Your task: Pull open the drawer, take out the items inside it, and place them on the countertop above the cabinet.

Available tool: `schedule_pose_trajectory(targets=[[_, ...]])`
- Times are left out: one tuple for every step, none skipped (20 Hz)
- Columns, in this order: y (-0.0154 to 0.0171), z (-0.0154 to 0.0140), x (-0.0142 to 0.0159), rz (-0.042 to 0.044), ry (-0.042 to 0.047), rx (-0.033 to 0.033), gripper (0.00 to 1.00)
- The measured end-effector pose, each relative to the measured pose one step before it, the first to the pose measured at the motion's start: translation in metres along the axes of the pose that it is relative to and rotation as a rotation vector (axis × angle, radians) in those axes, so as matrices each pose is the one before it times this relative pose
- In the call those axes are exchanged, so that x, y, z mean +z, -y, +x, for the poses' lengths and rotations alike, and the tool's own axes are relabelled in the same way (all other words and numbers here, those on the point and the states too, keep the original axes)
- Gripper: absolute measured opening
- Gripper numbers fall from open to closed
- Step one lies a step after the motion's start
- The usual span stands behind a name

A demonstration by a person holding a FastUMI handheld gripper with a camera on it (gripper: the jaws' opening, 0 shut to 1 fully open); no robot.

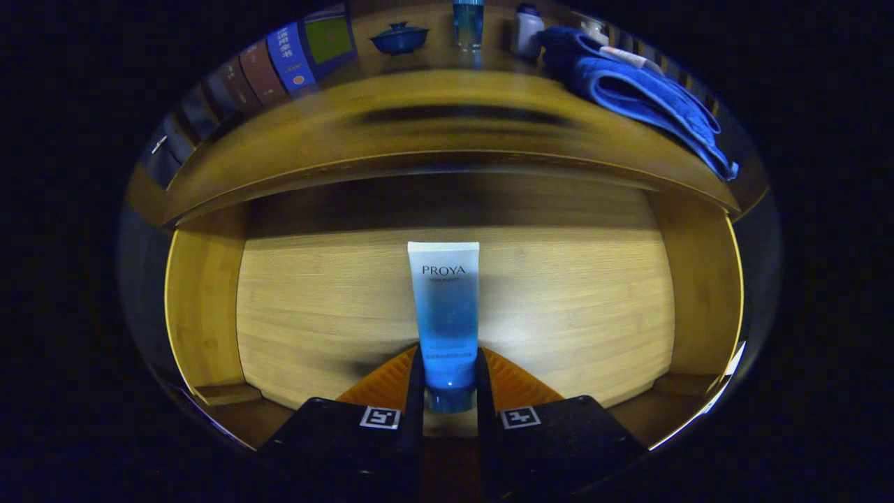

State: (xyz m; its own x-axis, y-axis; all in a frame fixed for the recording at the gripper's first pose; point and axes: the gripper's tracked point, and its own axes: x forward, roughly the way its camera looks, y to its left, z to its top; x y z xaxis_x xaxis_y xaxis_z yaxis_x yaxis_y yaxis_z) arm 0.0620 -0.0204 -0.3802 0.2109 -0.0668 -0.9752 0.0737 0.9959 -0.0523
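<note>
The gripper (450, 374) has both fingers pressed on the cap end of a blue tube (445, 314), which lies in the open drawer (314, 307) w/ its flat end pointing away. Above, on the countertop (447, 105): books (279, 59) left, a lidded bowl (399, 38), a glass (467, 24), a bottle (528, 31), a blue towel (628, 87) right.

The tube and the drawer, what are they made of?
The tube, with the gripper shut on its cap end, looks like soft plastic: smooth and glossy, white fading to blue. The drawer looks like pale wood, maybe bamboo: fine grain lines run along its floor, matte finish.
</note>
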Motion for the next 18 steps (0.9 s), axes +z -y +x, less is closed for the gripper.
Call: schedule_pose_trajectory(targets=[[-0.00112,-0.00774,-0.00089,-0.00101,0.01887,0.00670,0.37],[-0.00179,-0.00875,0.00026,-0.00149,0.01921,0.01028,0.37],[0.00000,-0.00942,-0.00070,-0.00223,0.02016,0.00961,0.37],[-0.00074,-0.01010,0.00078,-0.00251,0.02219,0.00682,0.37],[-0.00133,-0.00993,0.00148,-0.00001,0.02385,0.00976,0.37],[-0.00096,-0.01028,0.00385,-0.00283,0.02369,0.00709,0.37],[-0.00148,-0.01020,0.00485,-0.00181,0.02551,0.00651,0.37],[-0.00157,-0.00939,0.00818,0.00010,0.02908,0.00639,0.37],[-0.00273,-0.00840,0.00938,-0.00455,0.02754,0.00351,0.37],[-0.00115,-0.00604,0.01172,-0.01036,0.02635,-0.00069,0.37],[-0.00023,-0.00506,0.01068,-0.00938,0.02587,-0.00274,0.37],[0.00015,-0.00205,0.01284,-0.00734,0.02154,-0.00276,0.37],[0.00062,0.00001,0.01247,-0.00156,0.01419,-0.00219,0.37],[0.00099,0.00282,0.01164,0.00162,0.00973,-0.00279,0.37],[0.00141,0.00445,0.01276,0.00441,0.00978,-0.00629,0.37],[0.00199,0.00496,0.01393,0.00161,0.01347,-0.00341,0.37],[0.00123,0.00523,0.01242,0.00194,0.01076,-0.00026,0.37],[-0.00018,0.00610,0.01043,0.00127,0.00560,0.00256,0.37]])
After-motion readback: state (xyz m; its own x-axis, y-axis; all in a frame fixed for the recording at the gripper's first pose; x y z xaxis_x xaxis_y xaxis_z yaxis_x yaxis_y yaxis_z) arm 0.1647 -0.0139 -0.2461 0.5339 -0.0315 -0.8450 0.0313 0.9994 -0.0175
